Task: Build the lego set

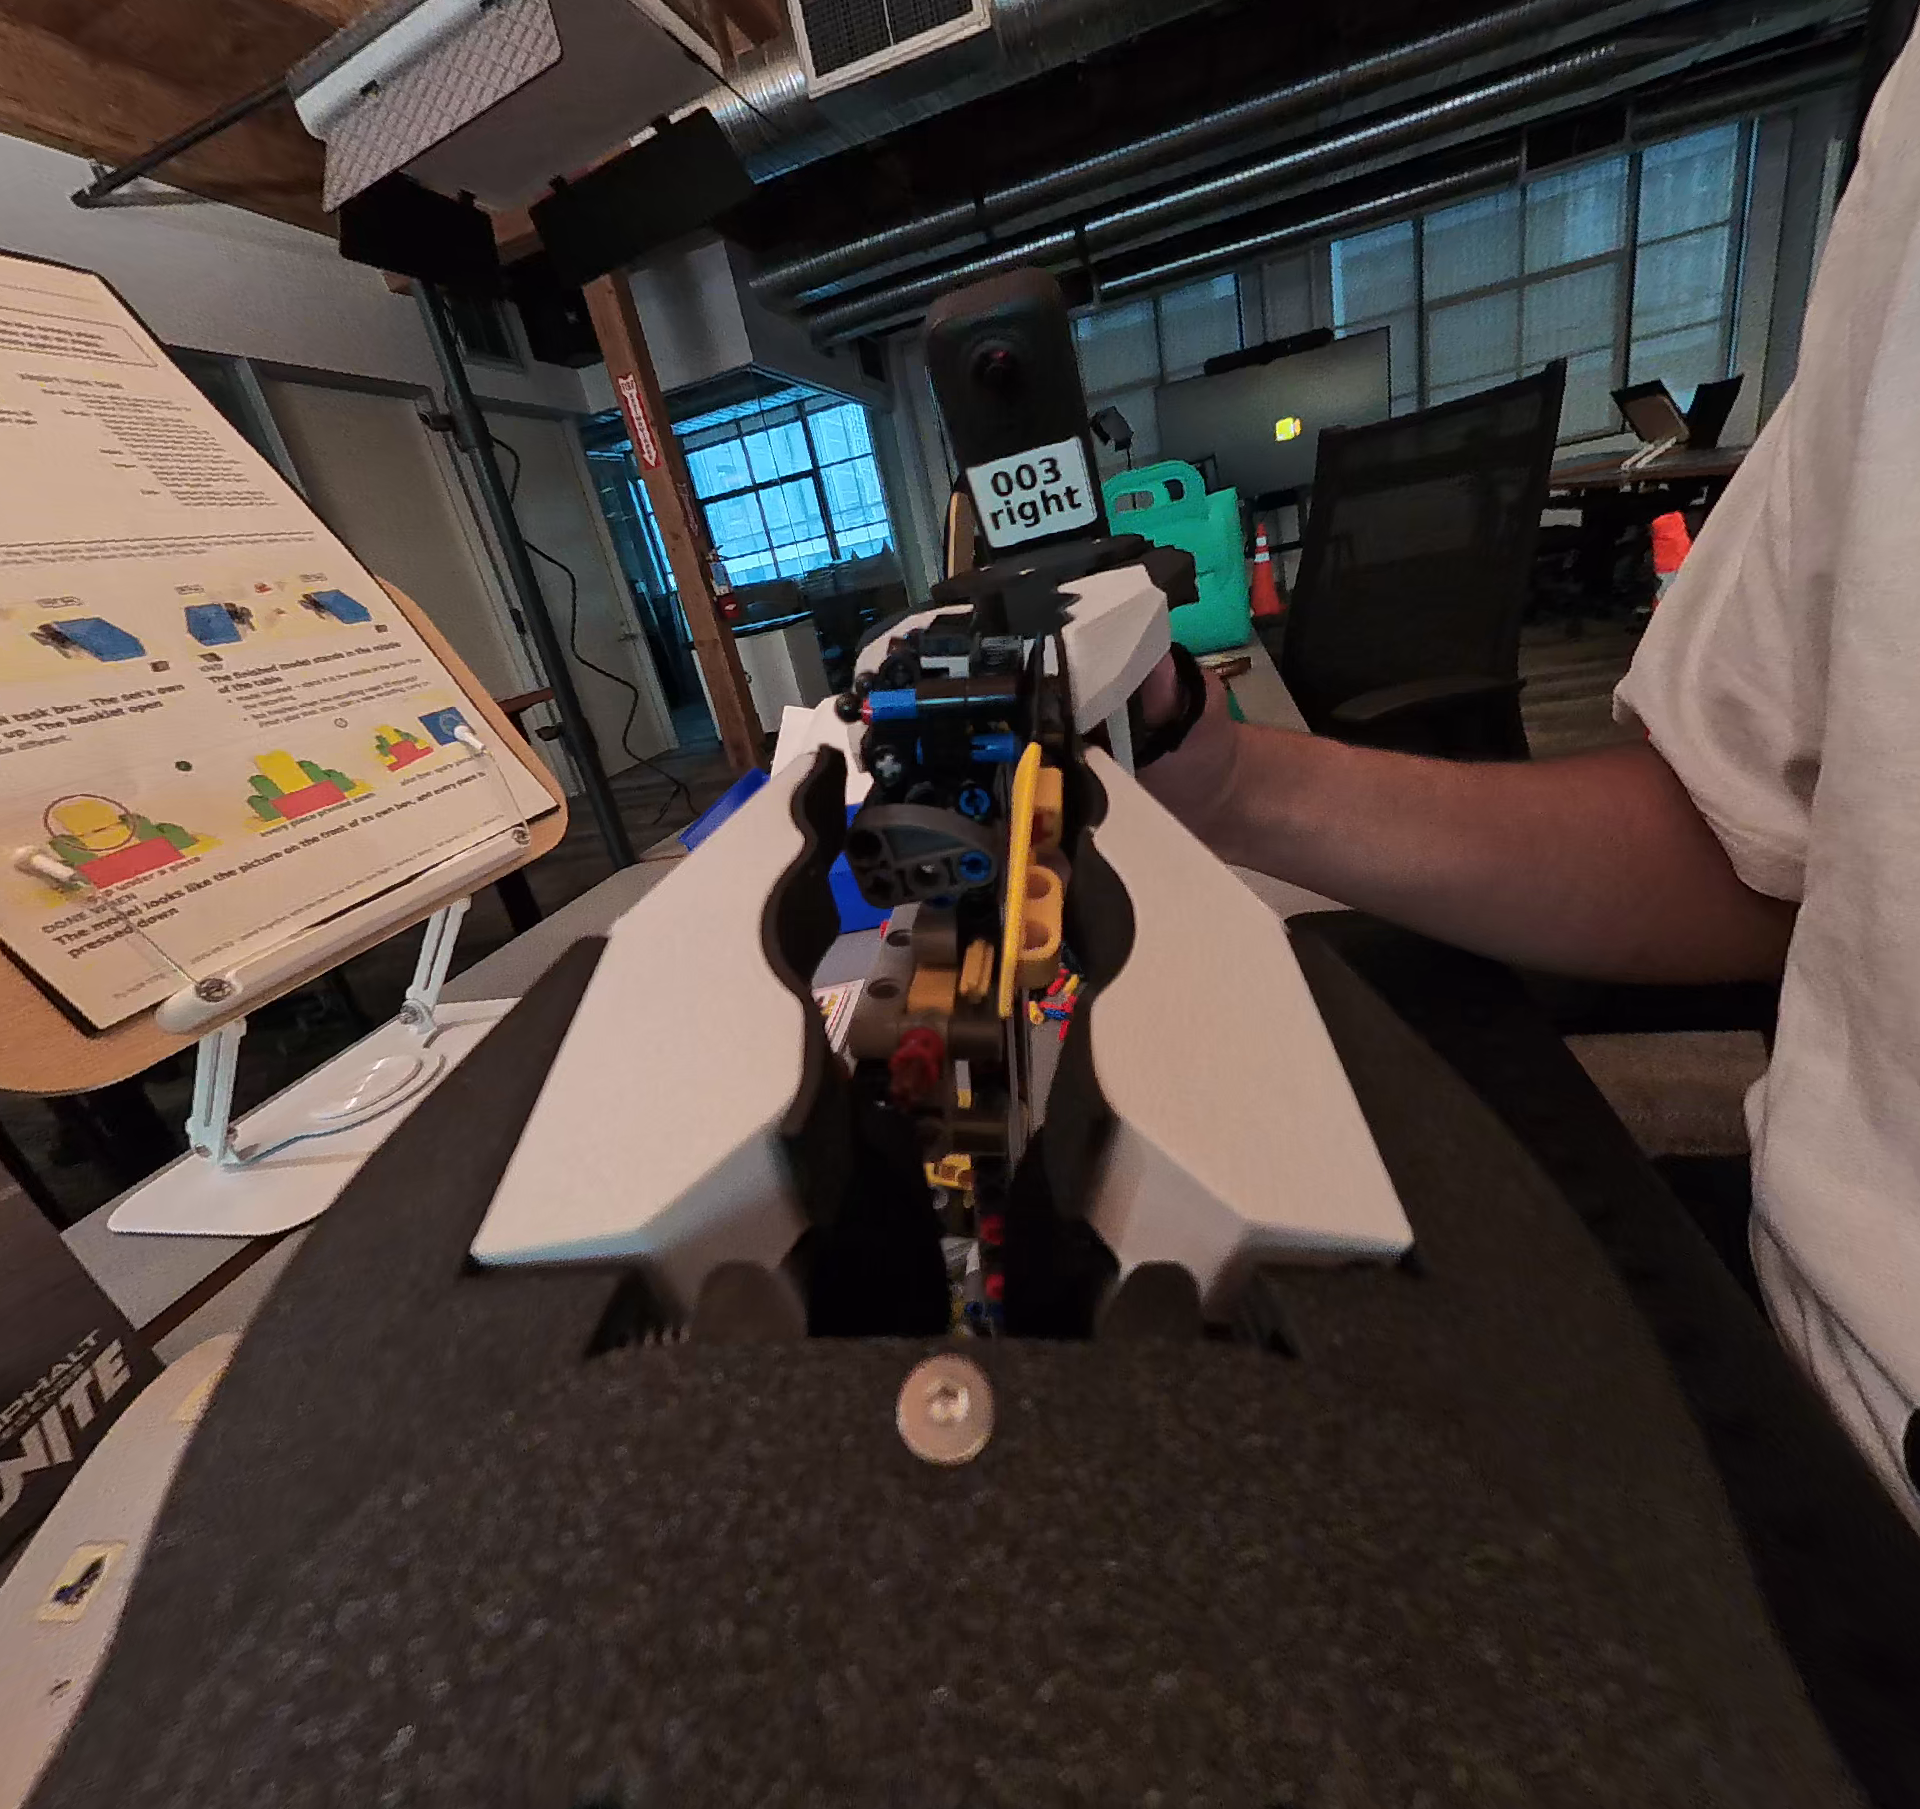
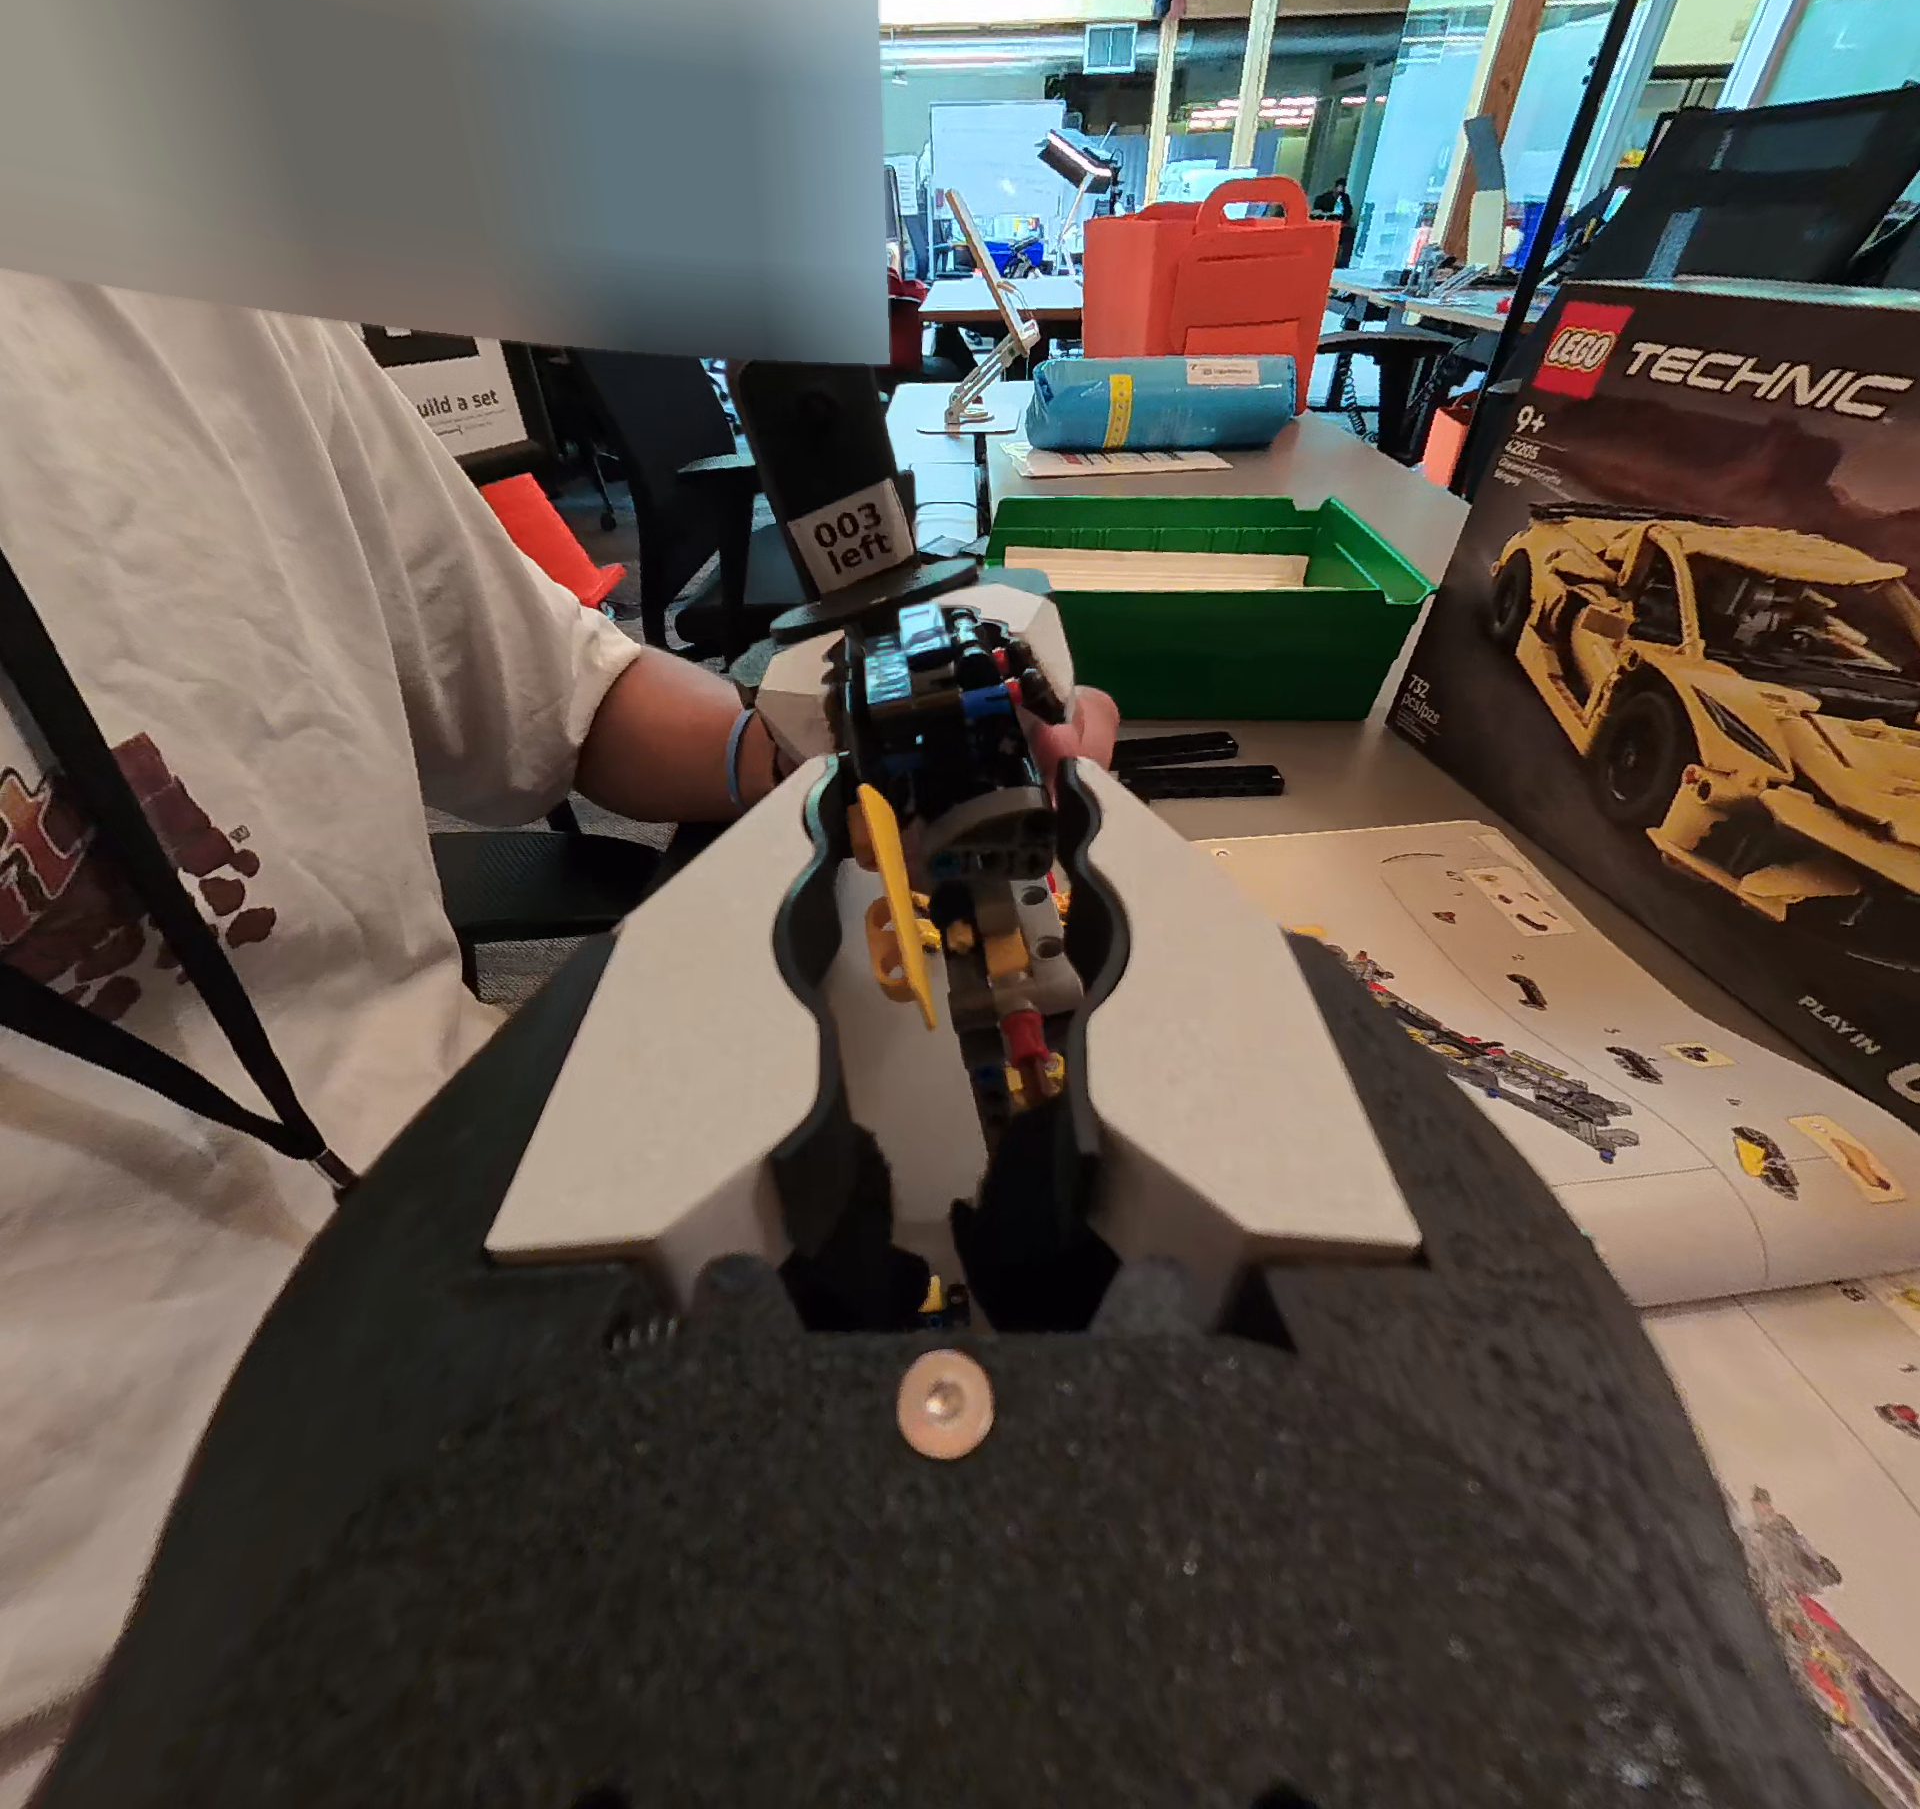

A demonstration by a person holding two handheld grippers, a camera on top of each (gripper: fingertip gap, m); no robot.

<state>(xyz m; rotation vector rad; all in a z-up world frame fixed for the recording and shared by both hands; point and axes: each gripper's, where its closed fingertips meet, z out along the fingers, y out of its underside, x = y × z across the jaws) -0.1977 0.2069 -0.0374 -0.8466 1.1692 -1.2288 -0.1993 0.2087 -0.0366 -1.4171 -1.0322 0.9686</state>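
Observation:
A partly built lego model of black, grey, yellow and blue technic parts hangs in the air between both grippers. My left gripper is shut on its near end, with the model running forward between the white fingers. The right gripper faces it and grips the far end. In the right wrist view, my right gripper is shut on the same model, and the left gripper holds the opposite end. A thin yellow curved panel sticks out on the model's side.
An instruction board on a white stand is at the left. A green bin, the set's box and an open instruction booklet lie on the table at the right. Two black beams lie near the bin. The person's arm reaches in. My left and right fingertips are right by each other.

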